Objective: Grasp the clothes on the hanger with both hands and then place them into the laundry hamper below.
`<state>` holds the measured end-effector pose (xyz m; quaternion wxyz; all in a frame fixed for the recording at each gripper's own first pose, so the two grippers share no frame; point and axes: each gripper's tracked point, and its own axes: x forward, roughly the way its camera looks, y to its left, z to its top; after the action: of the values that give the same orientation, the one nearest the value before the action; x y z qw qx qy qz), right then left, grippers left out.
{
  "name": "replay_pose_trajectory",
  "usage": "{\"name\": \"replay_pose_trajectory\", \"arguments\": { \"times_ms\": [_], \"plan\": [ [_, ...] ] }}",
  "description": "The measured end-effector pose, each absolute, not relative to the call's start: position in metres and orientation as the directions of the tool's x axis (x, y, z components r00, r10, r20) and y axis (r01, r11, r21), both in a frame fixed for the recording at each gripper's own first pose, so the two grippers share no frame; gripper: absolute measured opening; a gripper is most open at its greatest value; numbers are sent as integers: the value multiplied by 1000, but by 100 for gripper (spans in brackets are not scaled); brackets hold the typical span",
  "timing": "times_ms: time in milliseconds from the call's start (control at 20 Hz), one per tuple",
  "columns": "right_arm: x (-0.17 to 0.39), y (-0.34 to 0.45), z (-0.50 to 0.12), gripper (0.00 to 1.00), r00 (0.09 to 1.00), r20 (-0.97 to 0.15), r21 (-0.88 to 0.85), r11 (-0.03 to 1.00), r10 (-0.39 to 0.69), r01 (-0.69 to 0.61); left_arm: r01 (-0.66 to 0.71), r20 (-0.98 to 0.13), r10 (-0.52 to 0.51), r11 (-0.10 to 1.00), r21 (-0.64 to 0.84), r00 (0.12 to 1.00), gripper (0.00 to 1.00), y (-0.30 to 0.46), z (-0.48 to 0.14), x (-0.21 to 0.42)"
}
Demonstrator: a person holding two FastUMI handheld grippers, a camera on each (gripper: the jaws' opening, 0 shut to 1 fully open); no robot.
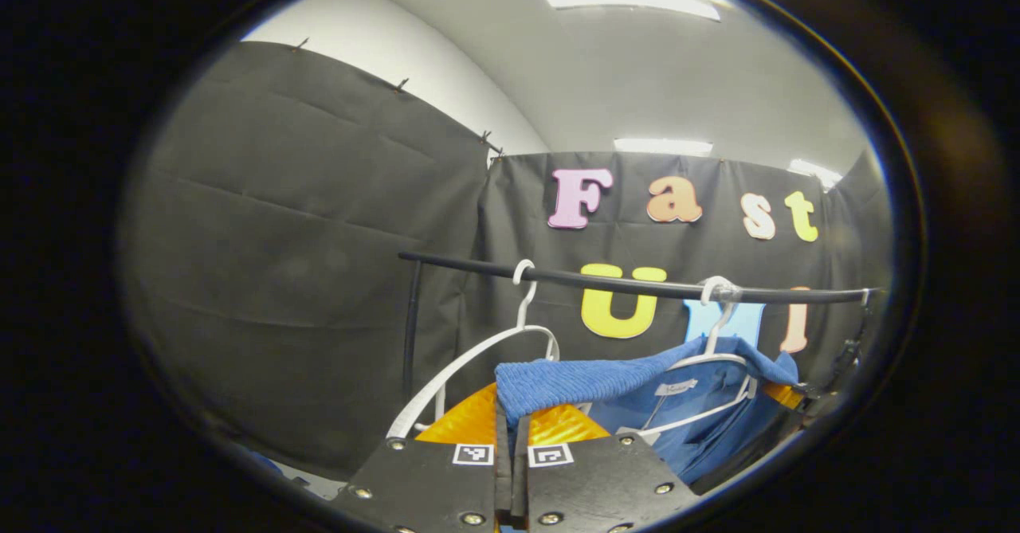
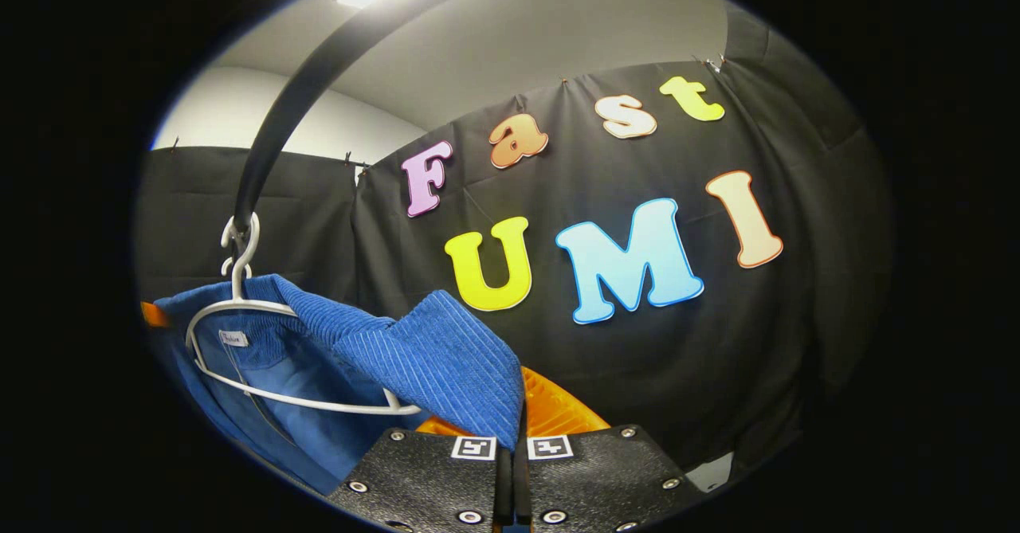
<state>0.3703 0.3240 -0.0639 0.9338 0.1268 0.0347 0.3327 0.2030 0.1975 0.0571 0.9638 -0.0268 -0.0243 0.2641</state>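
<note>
In the left gripper view, the left tongs (image 1: 511, 437) are closed tight on a fold of the blue shirt (image 1: 606, 378). The shirt hangs on a white hanger (image 1: 717, 362) on the black rail (image 1: 637, 284). An empty white hanger (image 1: 478, 354) hangs just beside it.

In the right gripper view, the right tongs (image 2: 514, 449) are closed on the blue shirt's (image 2: 430, 358) ribbed edge. The shirt sits on its white hanger (image 2: 239, 310), hooked over the black rail (image 2: 303, 95).

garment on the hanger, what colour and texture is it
Blue, with a fine ribbed, corduroy-like texture; the garment shows best in the right gripper view.
</note>
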Motion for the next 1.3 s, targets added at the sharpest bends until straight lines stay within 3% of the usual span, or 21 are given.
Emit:
{"name": "replay_pose_trajectory", "arguments": {
  "times_ms": [250, 600, 950, 1300],
  "plan": [
    [381, 323, -46, 0, 828, 180, 149, 817, 531, -557, -486, 44, 486, 874, -13, 873, 2, 203, 60, 206],
    [393, 334, -34, 1, 818, 273, 1, 850, 506, -526, -385, 26, 385, 923, -18, 923, 0, 225, 61, 212],
    [390, 340, -34, 1, 797, 311, -85, 851, 517, -519, -313, -29, 319, 941, 130, 947, 2, 234, 64, 214],
    [388, 344, -49, 1, 795, 303, -162, 850, 526, -501, -283, -130, 292, 955, 85, 948, 1, 250, 4, 229]
  ]
}}
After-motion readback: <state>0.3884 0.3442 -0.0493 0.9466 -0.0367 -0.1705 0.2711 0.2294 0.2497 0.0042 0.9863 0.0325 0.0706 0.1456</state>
